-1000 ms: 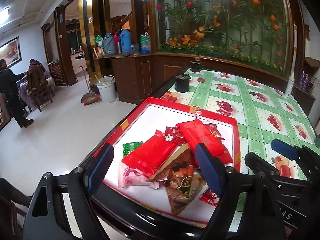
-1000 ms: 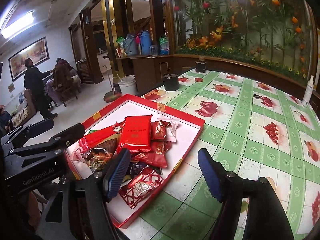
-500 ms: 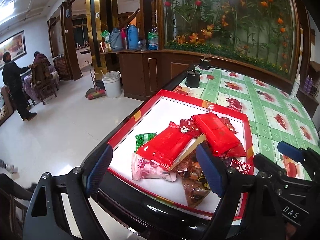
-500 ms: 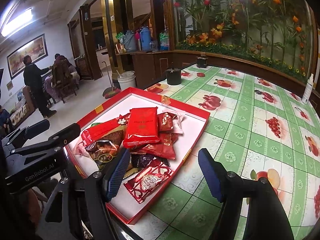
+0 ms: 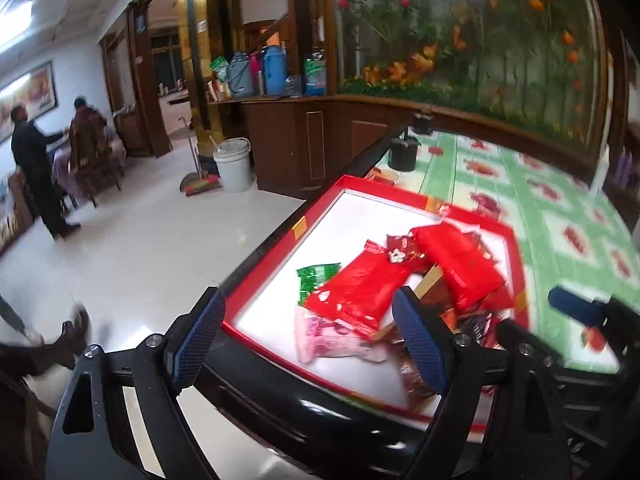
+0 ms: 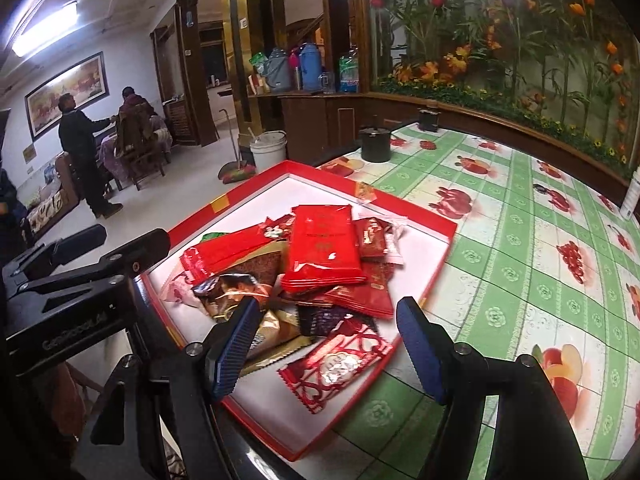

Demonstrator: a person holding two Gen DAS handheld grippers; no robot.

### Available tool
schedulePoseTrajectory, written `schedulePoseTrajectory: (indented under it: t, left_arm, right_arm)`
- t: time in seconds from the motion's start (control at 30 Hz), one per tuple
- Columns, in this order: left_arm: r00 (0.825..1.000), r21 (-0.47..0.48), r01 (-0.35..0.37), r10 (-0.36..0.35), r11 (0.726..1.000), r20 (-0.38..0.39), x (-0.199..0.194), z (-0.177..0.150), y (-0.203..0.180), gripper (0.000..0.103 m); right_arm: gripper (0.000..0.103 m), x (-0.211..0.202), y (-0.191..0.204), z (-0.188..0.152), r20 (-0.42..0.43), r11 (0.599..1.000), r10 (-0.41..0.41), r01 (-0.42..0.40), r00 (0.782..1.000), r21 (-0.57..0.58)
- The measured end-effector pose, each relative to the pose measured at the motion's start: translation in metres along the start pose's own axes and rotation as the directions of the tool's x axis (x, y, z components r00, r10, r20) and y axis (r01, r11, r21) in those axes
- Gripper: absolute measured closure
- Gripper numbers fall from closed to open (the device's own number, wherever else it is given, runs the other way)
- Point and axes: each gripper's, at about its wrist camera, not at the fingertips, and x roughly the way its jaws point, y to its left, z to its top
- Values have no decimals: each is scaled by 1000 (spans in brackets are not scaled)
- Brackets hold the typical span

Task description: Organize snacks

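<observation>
A red-rimmed white tray (image 6: pixel 442 240) (image 5: pixel 280 236) sits at the table's near left corner with a heap of snack packets. On top lies a flat red packet (image 6: pixel 322 244) (image 5: pixel 460 264); a long red packet (image 5: pixel 360 288) (image 6: pixel 228 250) leans beside it. A pink packet (image 5: pixel 324 338), a green one (image 5: pixel 316 276) and a red lattice-print packet (image 6: pixel 336 364) lie at the near edge. My left gripper (image 5: pixel 310 338) hangs open above the tray's near left corner, holding nothing. My right gripper (image 6: pixel 326 342) is open over the lattice-print packet, not touching it. The left gripper (image 6: pixel 80 244) also shows in the right wrist view.
The table has a green fruit-print cloth (image 6: pixel 520 248) and a black edge. A black pot (image 6: pixel 375 144) stands beyond the tray. A white bucket (image 5: pixel 233 164) and a broom are on the floor at left. Two people (image 5: pixel 36 168) are by a far table.
Both grippers have drifted closer to the tray and slightly down, so the packets look bigger and nearer. Both jaws stay wide apart with nothing held.
</observation>
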Motion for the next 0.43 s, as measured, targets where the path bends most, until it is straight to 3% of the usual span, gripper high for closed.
schedulePoseTrajectory:
  t: [0.07,0.17,0.33,0.43]
  left_arm:
    - [999,17,41,-41,999,2,1,-2,6,17]
    - [991,-53,135,-134,989,22,-2,-4,24,17]
    - [997,-27,67,-65,997,47,-3,0,26,17]
    - [997,-18,68,-67,998,45,-3,2,20,17]
  right_arm:
    - [31,0,0,1,4,1000,2,-2,1000,0]
    - [31,1,0,3,9,1000,12,-12,1000,10]
    - [31,6,-3,3,6,999,30,-30,1000,37]
    - [31,8,-6,2,3,999,29,-29,1000,42]
